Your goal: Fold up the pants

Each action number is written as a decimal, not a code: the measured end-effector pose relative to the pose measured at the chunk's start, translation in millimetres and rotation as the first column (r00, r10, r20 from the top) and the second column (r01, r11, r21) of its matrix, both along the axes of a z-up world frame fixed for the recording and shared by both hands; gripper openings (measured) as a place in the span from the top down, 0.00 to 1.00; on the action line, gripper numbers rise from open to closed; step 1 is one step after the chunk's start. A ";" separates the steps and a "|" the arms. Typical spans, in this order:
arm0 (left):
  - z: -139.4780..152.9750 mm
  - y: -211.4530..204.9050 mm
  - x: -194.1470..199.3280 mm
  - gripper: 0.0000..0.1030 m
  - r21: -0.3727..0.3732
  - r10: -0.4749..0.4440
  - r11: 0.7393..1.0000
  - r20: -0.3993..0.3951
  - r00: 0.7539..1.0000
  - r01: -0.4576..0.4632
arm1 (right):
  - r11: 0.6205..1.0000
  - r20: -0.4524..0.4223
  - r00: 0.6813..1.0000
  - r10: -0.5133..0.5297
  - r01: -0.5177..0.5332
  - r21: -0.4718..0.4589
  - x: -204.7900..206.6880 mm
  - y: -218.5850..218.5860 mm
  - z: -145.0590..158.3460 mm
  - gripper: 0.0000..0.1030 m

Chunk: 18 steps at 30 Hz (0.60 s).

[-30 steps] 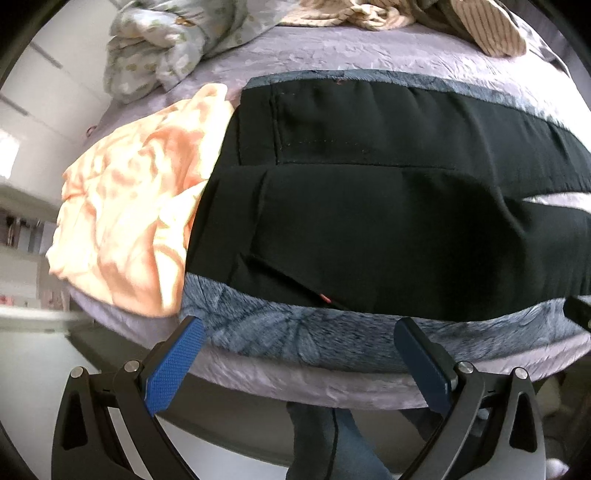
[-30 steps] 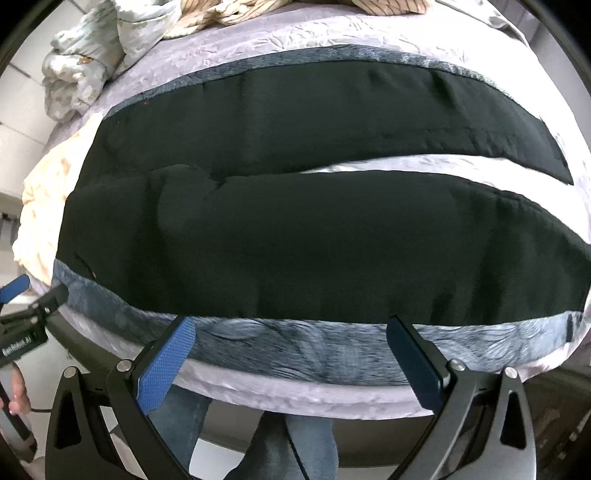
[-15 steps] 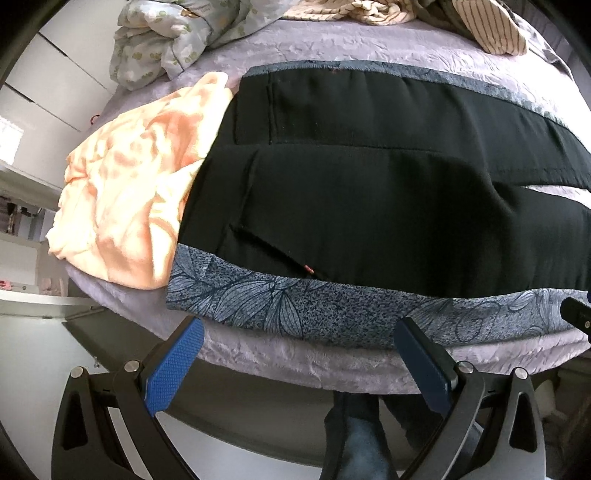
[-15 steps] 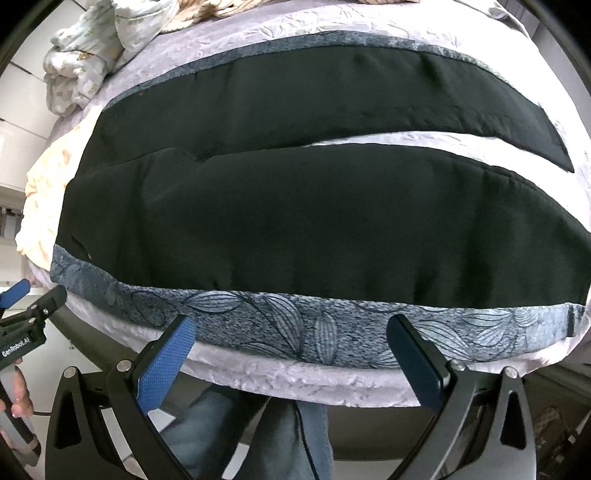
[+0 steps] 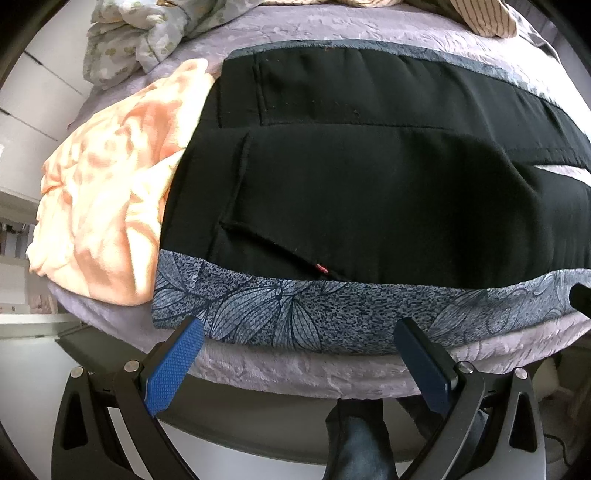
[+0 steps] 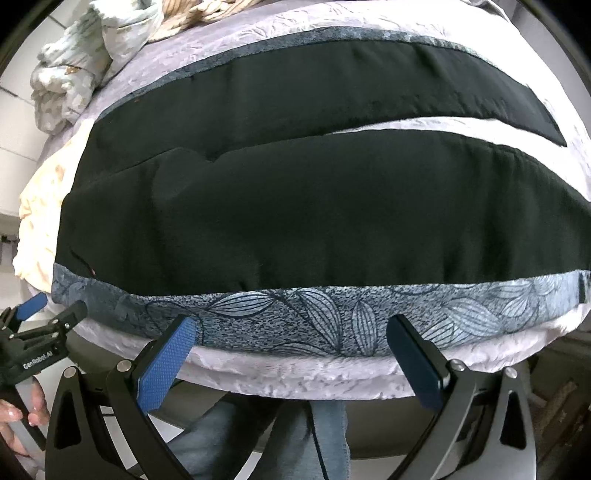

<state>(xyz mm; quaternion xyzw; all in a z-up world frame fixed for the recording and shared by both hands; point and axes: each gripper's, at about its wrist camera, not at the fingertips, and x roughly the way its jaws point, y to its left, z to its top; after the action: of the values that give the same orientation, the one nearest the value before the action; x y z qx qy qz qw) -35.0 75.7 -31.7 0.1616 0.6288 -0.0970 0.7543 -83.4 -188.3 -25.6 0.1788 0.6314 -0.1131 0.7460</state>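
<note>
Left claw (image 5: 299, 354): jaws spread wide, nothing between them, positioned just off the near edge of the bed (image 5: 295, 373) and not touching any fabric. Right claw (image 6: 291, 350): jaws likewise spread wide and empty, held at the same near edge further along the bed; in its view the left claw appears at the far left, gripped by a hand (image 6: 26, 413). Below both claws, the person's legs in blue jeans (image 6: 258, 435) stand against the bed side. The bed carries a pale lilac textured cover. On it lies a grey-blue leaf-print cloth (image 5: 280, 314), its near strip exposed along the bed edge. The black pants (image 6: 314, 214) lie flat on this cloth, spread lengthwise across the bed: waist section to the left, both legs running to the right. The near leg lies closest to the claws; the far leg (image 6: 332, 96) lies behind it, with a narrow wedge of lilac cover showing between the two legs toward the right. In the left wrist view, a slanted pocket opening with a small red tag (image 5: 320, 268) is visible near the lower edge of the pants. A peach blanket (image 5: 107, 195) lies bunched just beside the waist end, touching it. Beyond, a floral quilt (image 5: 136, 37) and a striped garment (image 5: 484, 18) lie crumpled at the far side of the bed.
</note>
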 end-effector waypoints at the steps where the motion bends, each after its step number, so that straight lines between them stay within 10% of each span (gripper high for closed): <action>1: -1.1 0.2 0.9 0.00 -0.002 -0.008 1.000 -0.001 1.000 0.008 | 1.000 -0.002 1.000 -0.004 0.004 -0.004 0.3 0.8 -0.7 0.00; 9: -4.3 3.6 5.0 0.00 -0.033 -0.037 0.999 -0.007 0.999 0.036 | 0.999 -0.004 0.999 -0.033 0.033 0.003 3.9 5.7 -5.6 0.00; 14: -0.7 19.0 8.5 0.00 -0.156 -0.046 0.987 0.005 0.999 0.046 | 0.980 0.065 0.995 -0.070 0.057 0.189 2.0 1.7 -11.0 0.00; 18: -5.0 43.7 15.2 0.00 -0.328 -0.009 0.944 -0.064 0.998 -0.013 | 0.794 0.167 0.975 -0.148 0.016 0.607 -4.8 2.1 -27.4 0.03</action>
<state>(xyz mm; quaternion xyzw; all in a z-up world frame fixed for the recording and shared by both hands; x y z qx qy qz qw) -19.7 119.4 -36.7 0.0298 0.6282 -0.2050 0.7499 -88.2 -186.1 -53.1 0.4446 0.5454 0.0803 0.7061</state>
